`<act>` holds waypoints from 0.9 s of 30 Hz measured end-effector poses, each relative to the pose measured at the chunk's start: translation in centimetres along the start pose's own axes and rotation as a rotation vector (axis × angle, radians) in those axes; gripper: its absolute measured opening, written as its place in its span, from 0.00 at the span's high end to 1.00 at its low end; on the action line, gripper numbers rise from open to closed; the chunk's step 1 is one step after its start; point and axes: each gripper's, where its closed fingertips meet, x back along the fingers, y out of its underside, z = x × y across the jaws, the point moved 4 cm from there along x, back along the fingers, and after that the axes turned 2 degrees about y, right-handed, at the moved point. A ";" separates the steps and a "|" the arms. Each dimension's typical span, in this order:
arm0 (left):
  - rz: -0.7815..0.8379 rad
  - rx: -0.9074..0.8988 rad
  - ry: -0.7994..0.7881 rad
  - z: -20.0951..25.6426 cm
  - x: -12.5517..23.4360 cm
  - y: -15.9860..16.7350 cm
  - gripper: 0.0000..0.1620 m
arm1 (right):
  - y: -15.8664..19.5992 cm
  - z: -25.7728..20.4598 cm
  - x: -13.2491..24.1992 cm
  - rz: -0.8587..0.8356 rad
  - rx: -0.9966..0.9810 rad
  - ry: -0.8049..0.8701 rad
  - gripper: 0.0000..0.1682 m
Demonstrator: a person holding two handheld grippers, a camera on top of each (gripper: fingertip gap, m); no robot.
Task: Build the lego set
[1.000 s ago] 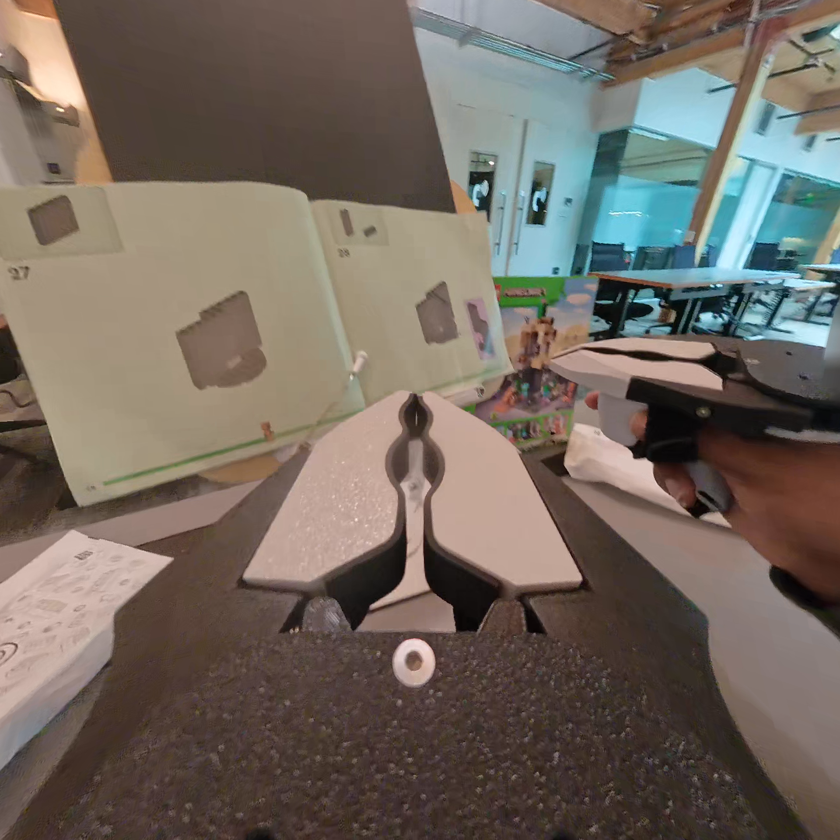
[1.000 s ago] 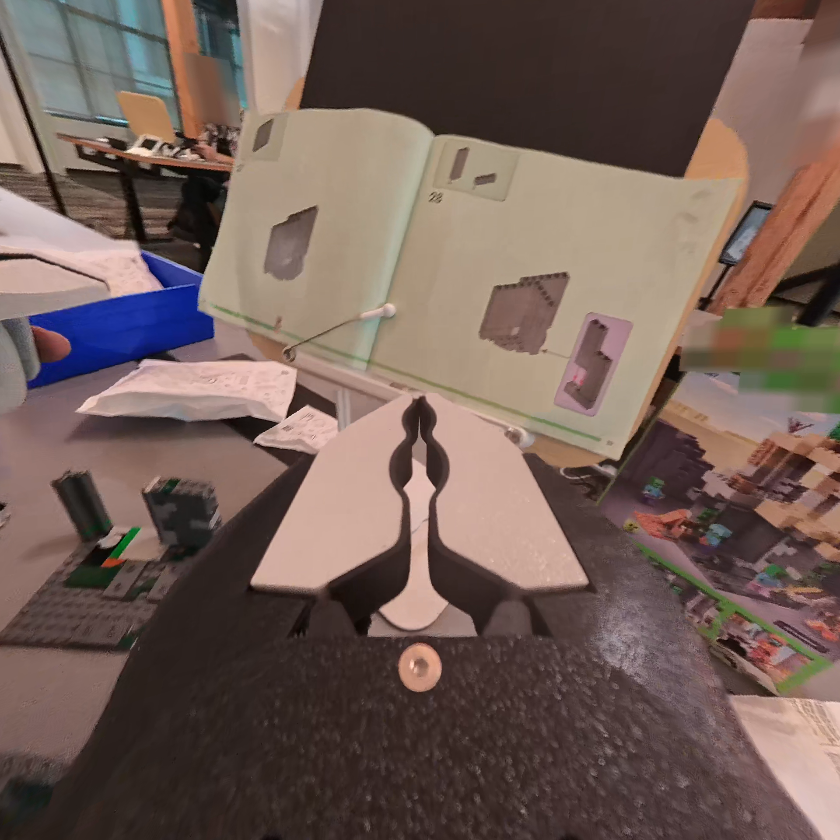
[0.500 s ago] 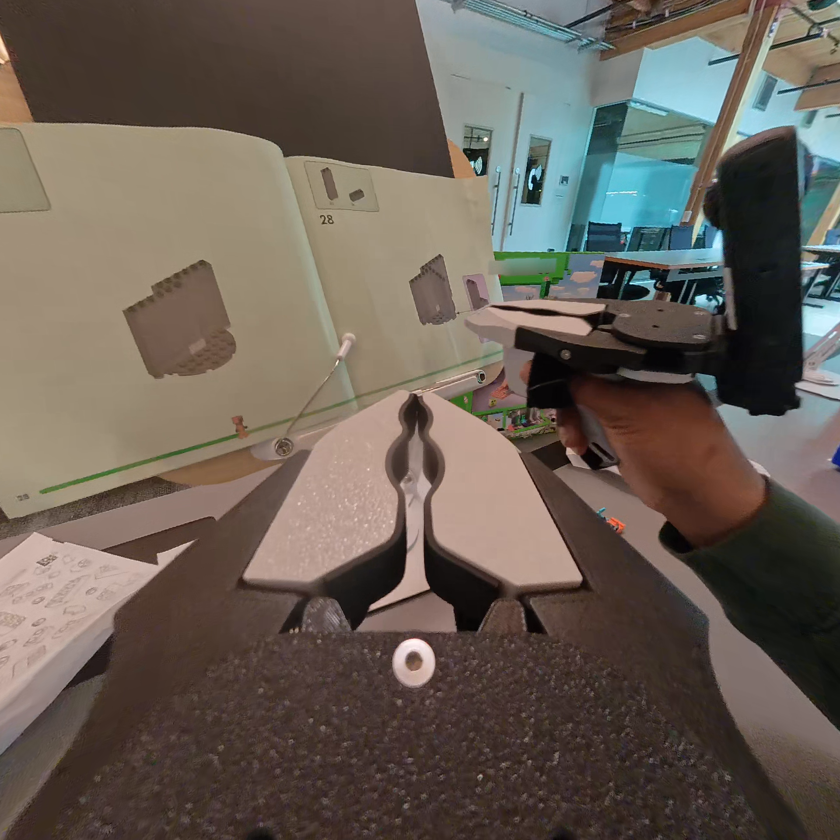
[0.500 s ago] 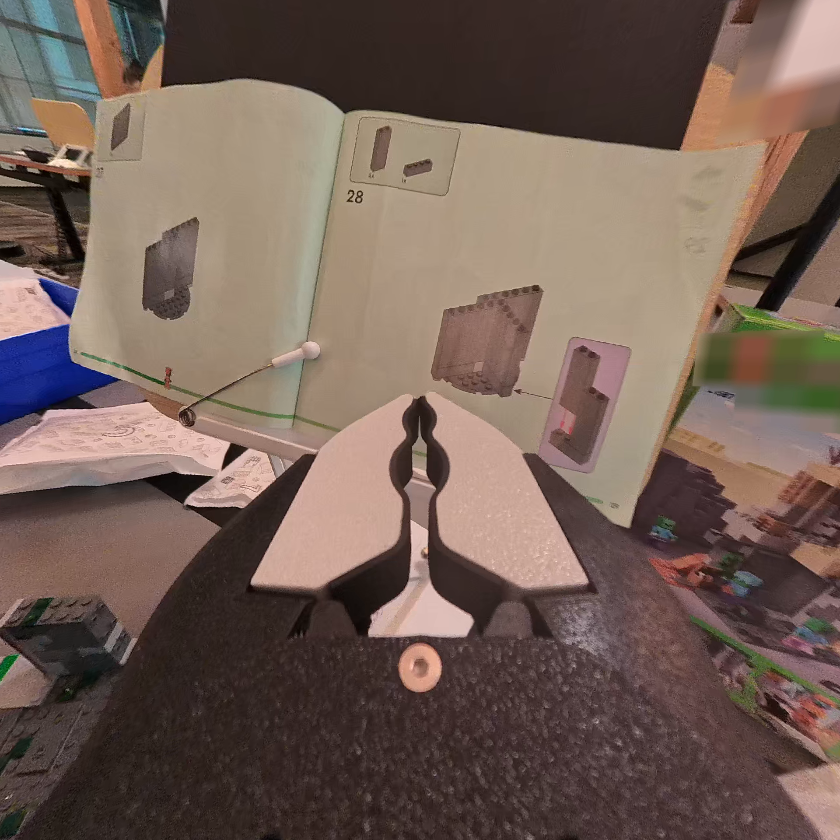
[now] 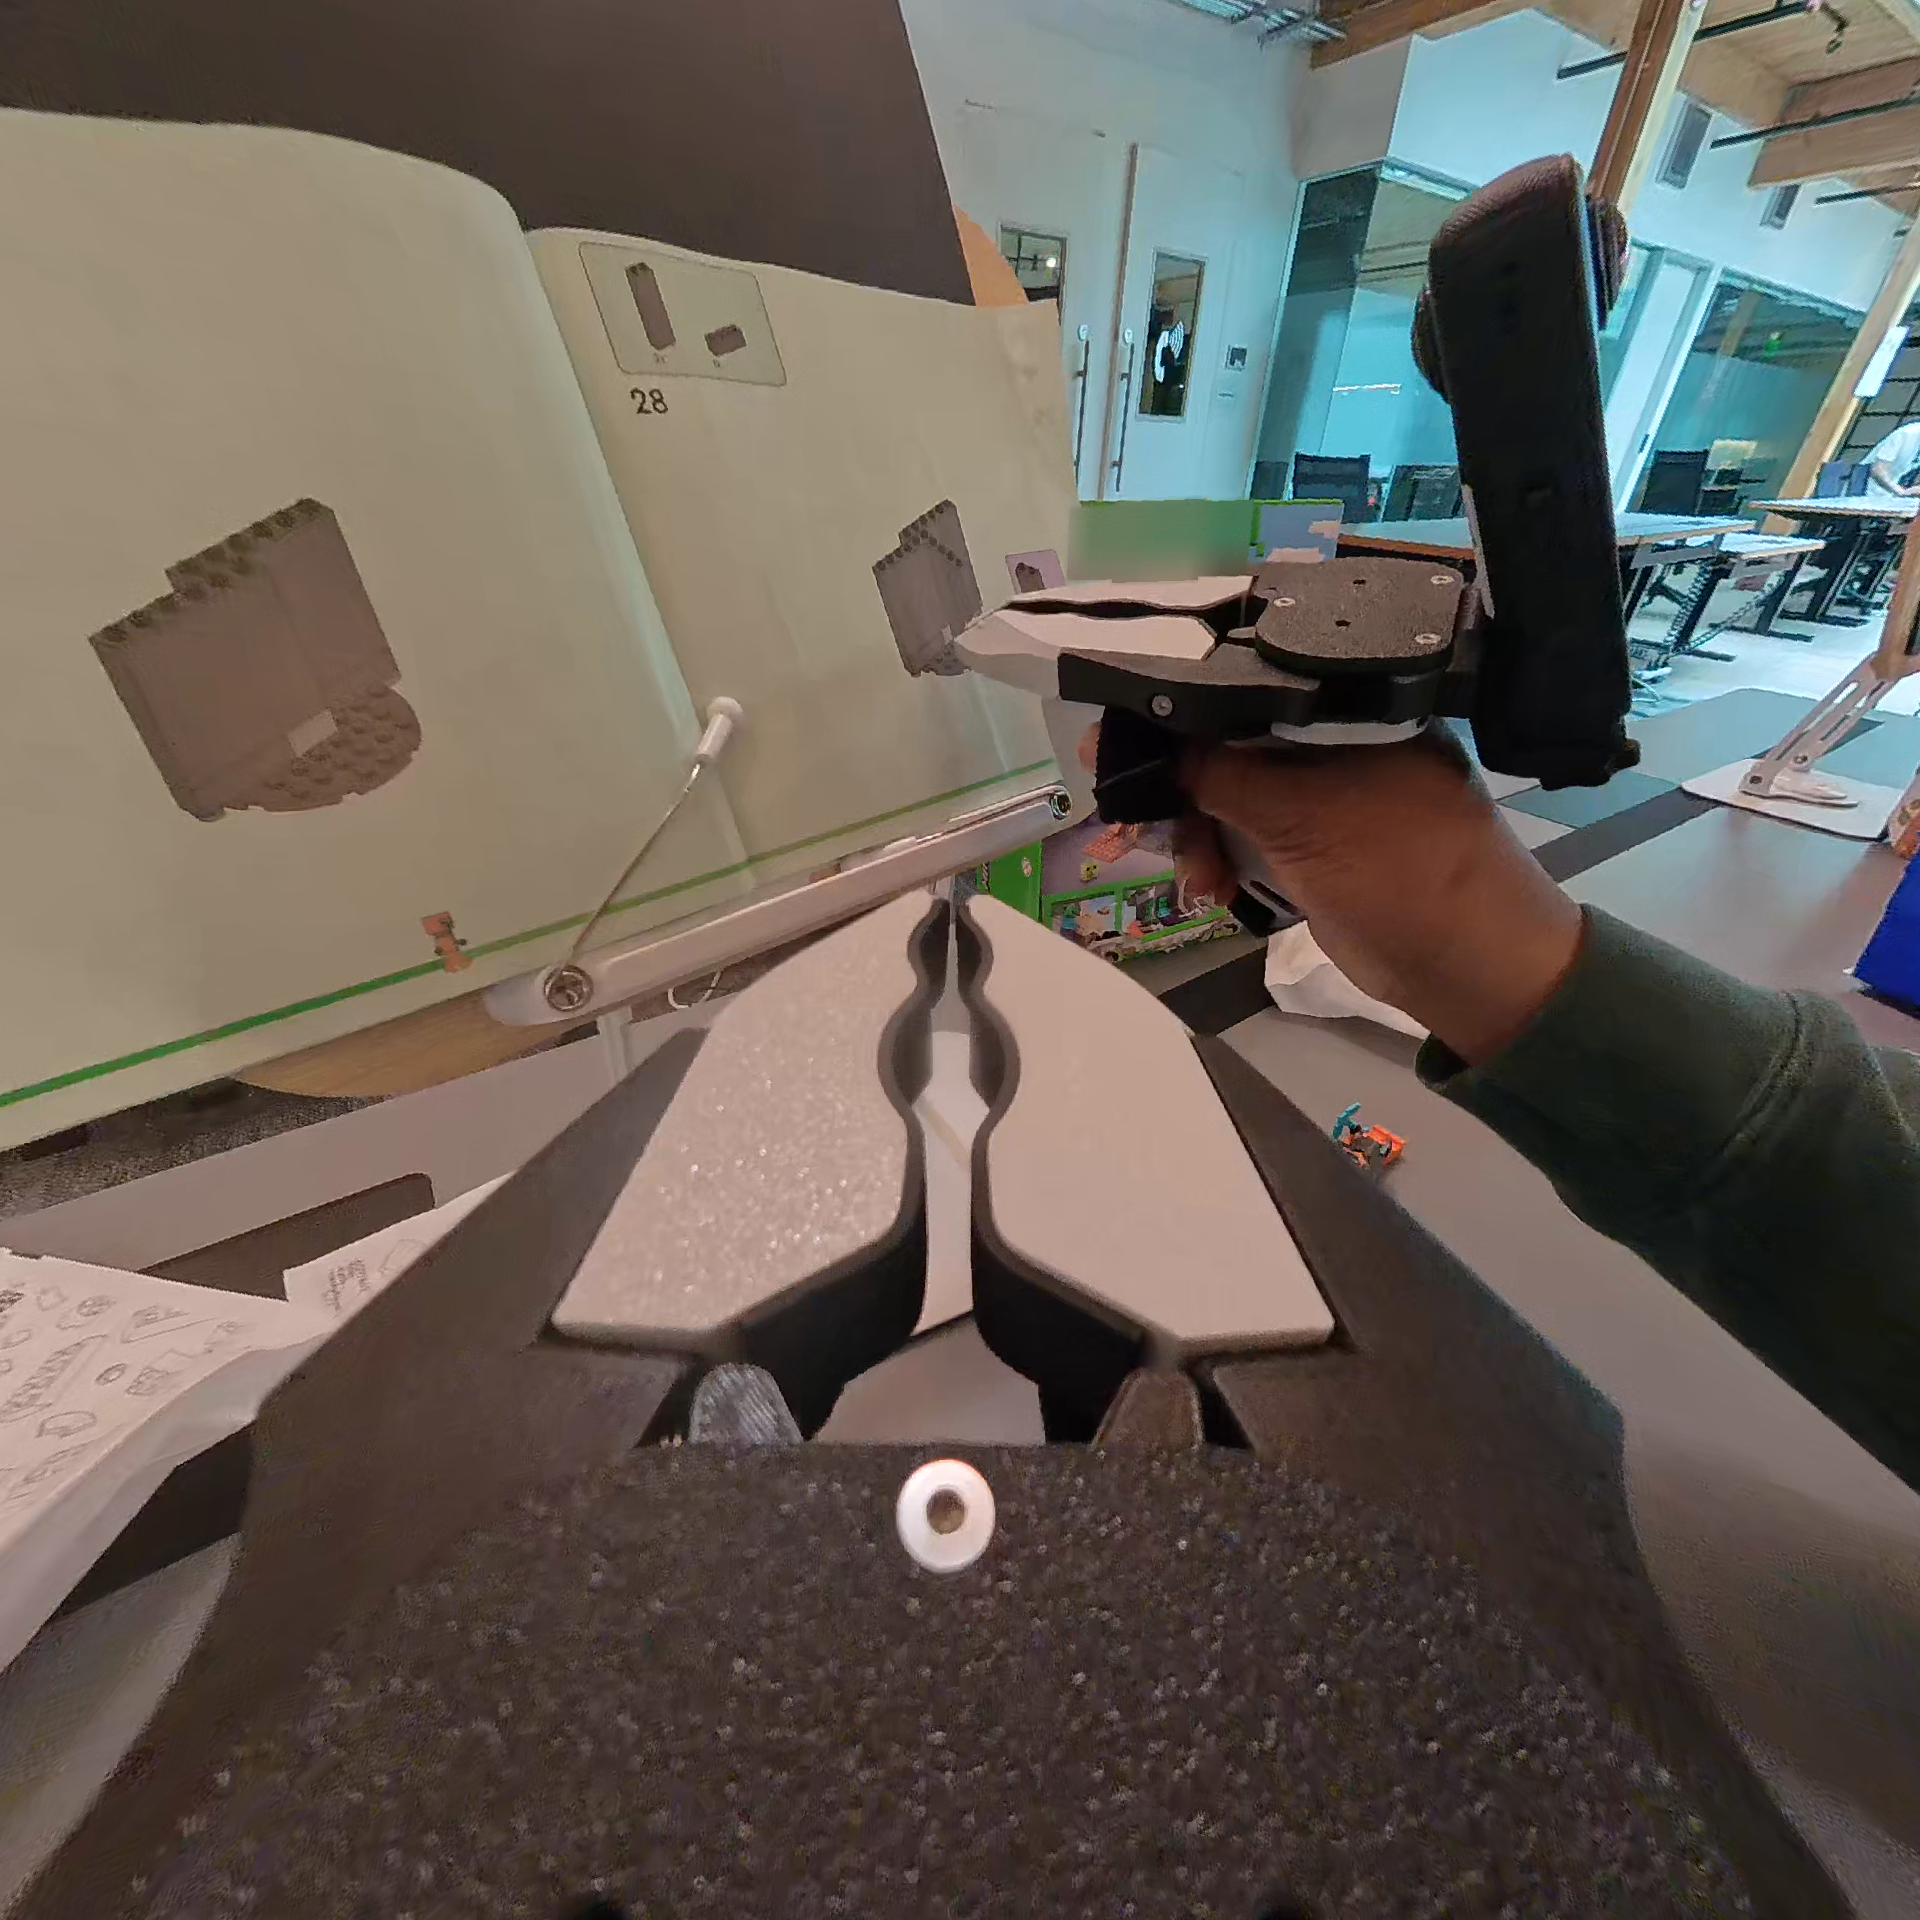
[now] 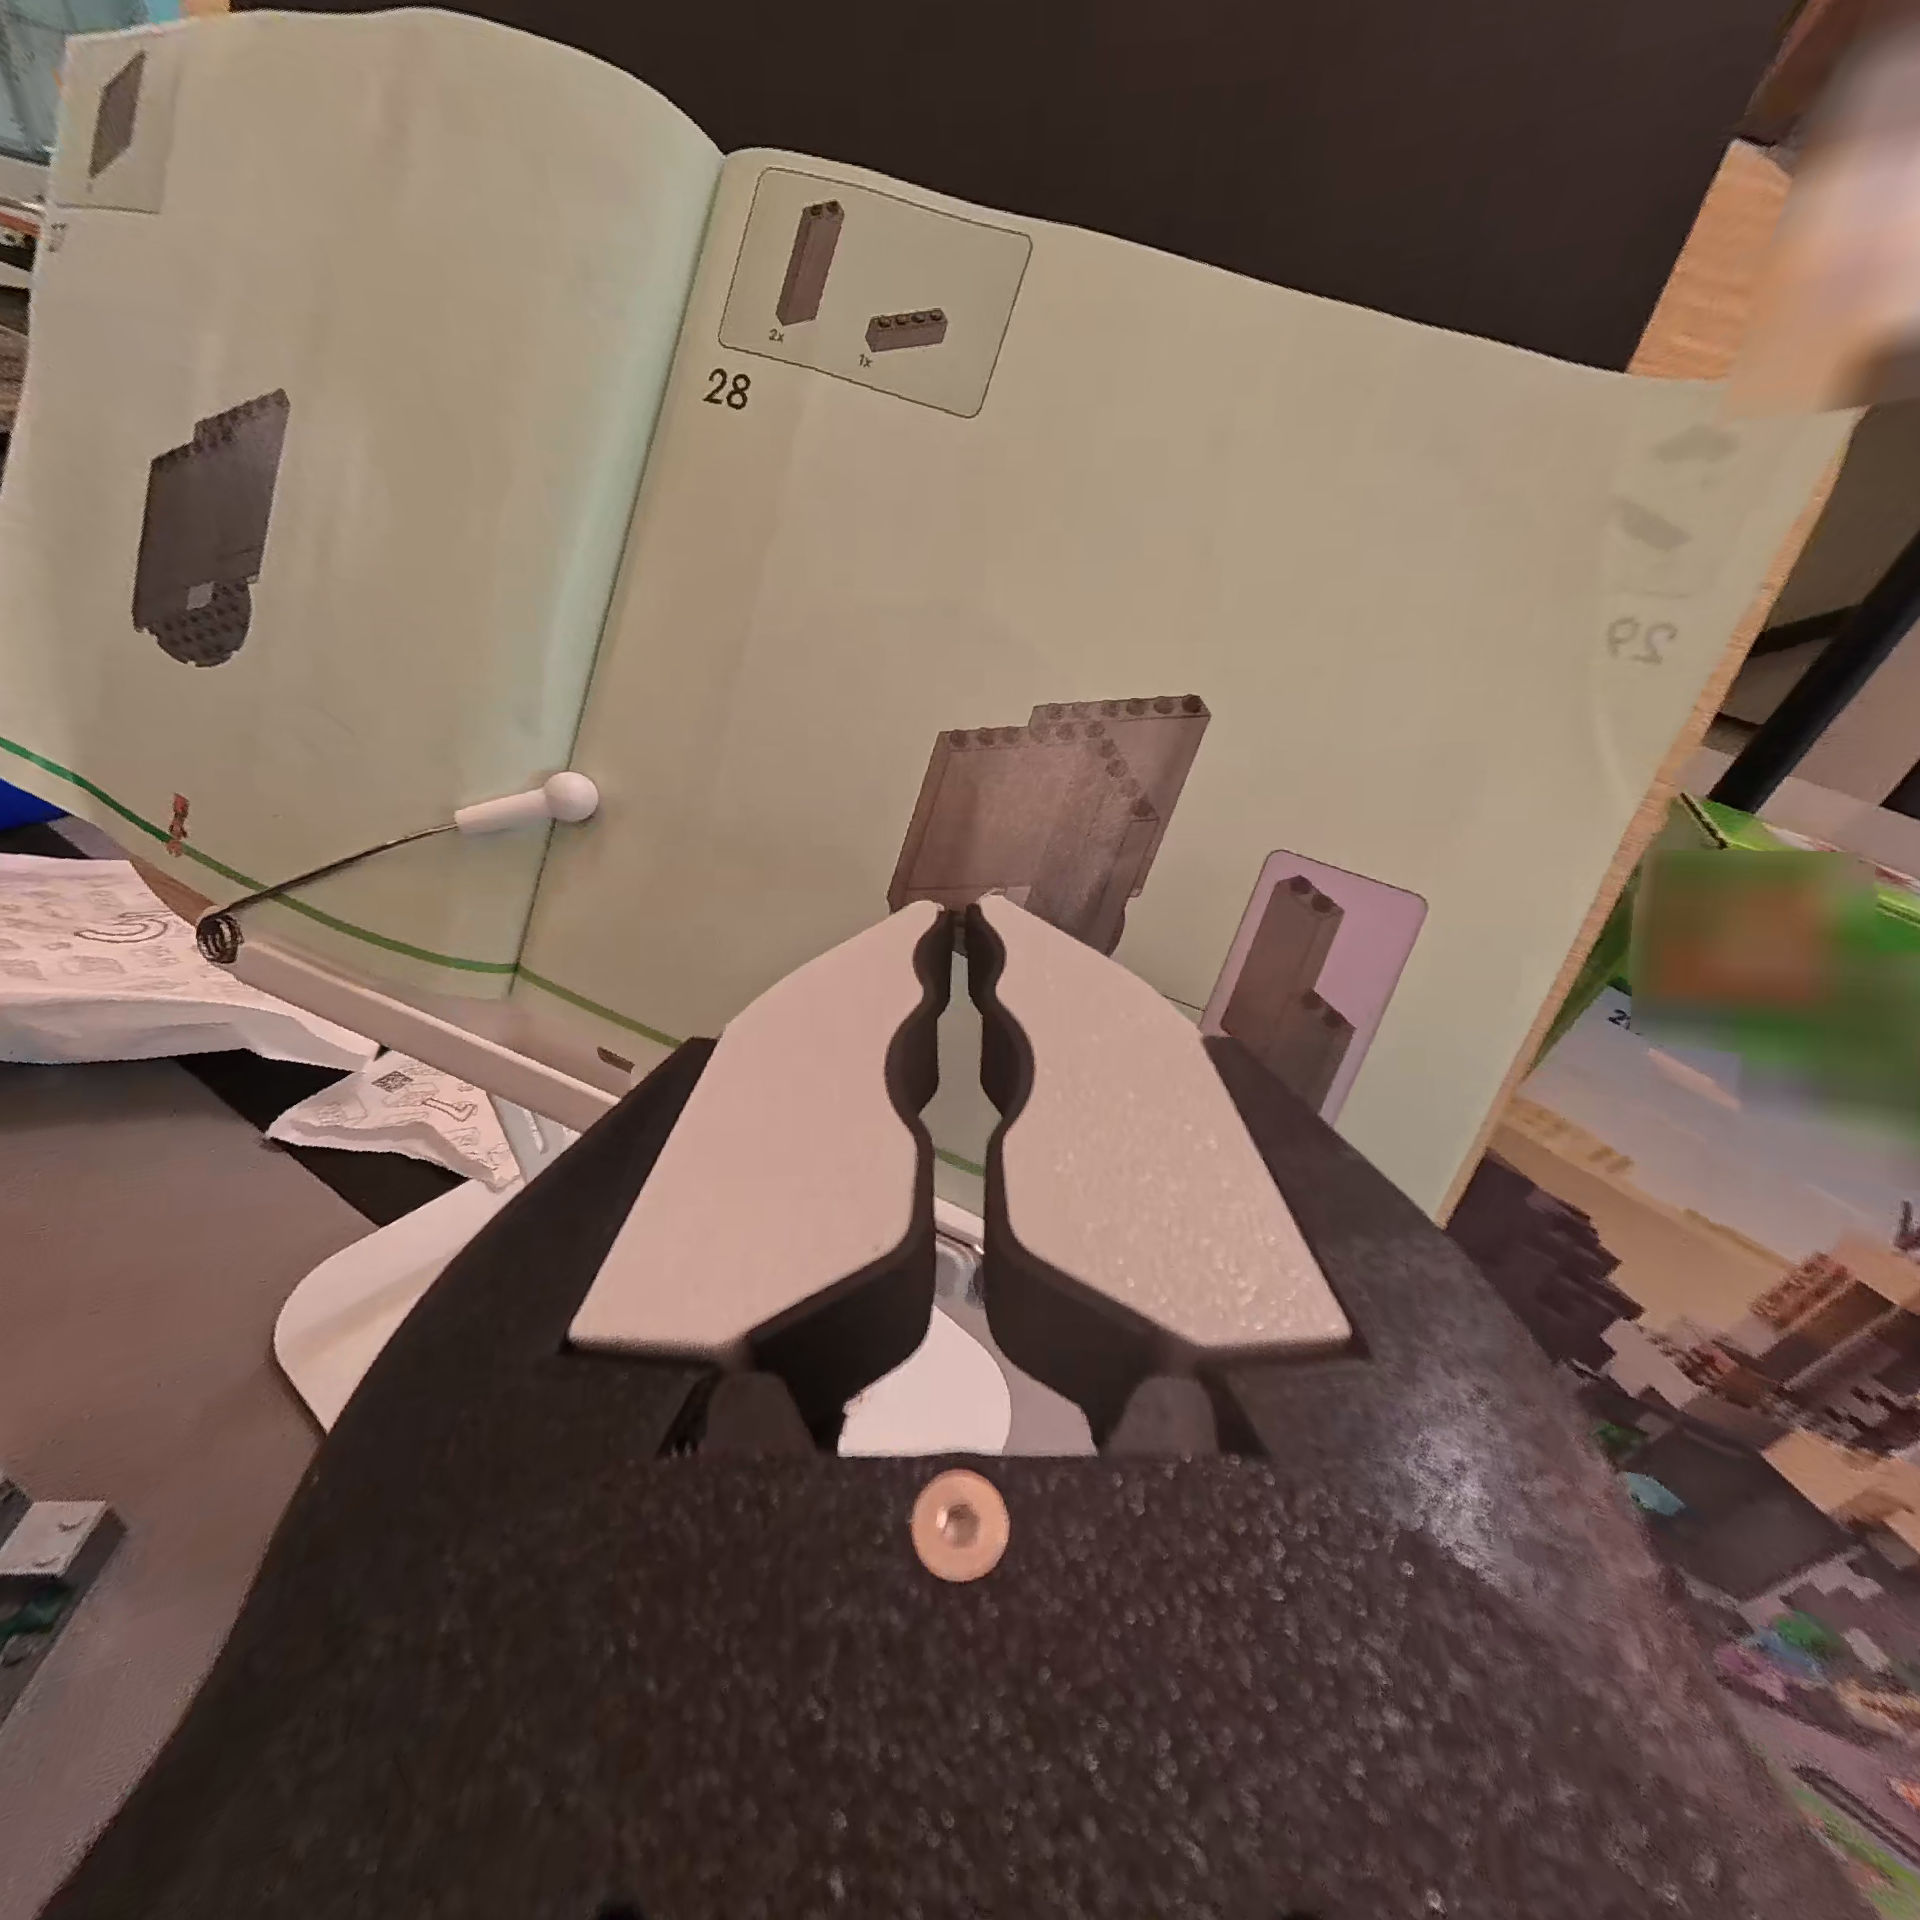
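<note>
Landmark: the open instruction booklet (image 6: 1039,582), pale green, propped upright on a white stand (image 5: 790,914) whose wire page holder (image 6: 416,842) presses the left page near the fold.

Left gripper (image 5: 951,914): both grey fingers pressed together at the tips, nothing between them. It points at the lower edge of the booklet, just below the stand's ledge.

Right gripper (image 6: 958,912): fingers likewise closed tip to tip, empty. It sits close in front of the booklet's right-hand page, aimed at the grey wall drawing there. In the left wrist view the same tool (image 5: 971,642) appears held level by a hand (image 5: 1361,852) in a dark green sleeve (image 5: 1714,1122), its tips near the right page; whether they touch the paper cannot be told.

Lego parts: a grey plate (image 6: 47,1548) lies on the grey table (image 6: 156,1247), well left of and below the booklet, partly cut off by the frame edge. A small orange and teal piece (image 5: 1369,1141) lies on the table right of the booklet. The set's box (image 6: 1704,1351) stands just beside the booklet's right edge. Printed paper bags (image 6: 125,977) lie left of the stand.
</note>
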 end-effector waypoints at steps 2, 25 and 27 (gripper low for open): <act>-0.002 -0.005 0.001 0.0 0.0 0.1 1.00 | 0.2 0.0 -0.1 -0.008 0.014 0.000 0.99; -0.017 -0.003 0.014 0.0 -0.4 0.8 1.00 | 0.4 1.0 -0.3 0.008 -0.020 -0.011 0.97; -0.017 -0.005 0.015 0.0 -0.4 0.8 0.99 | 0.3 1.1 -0.3 0.012 -0.020 -0.010 0.97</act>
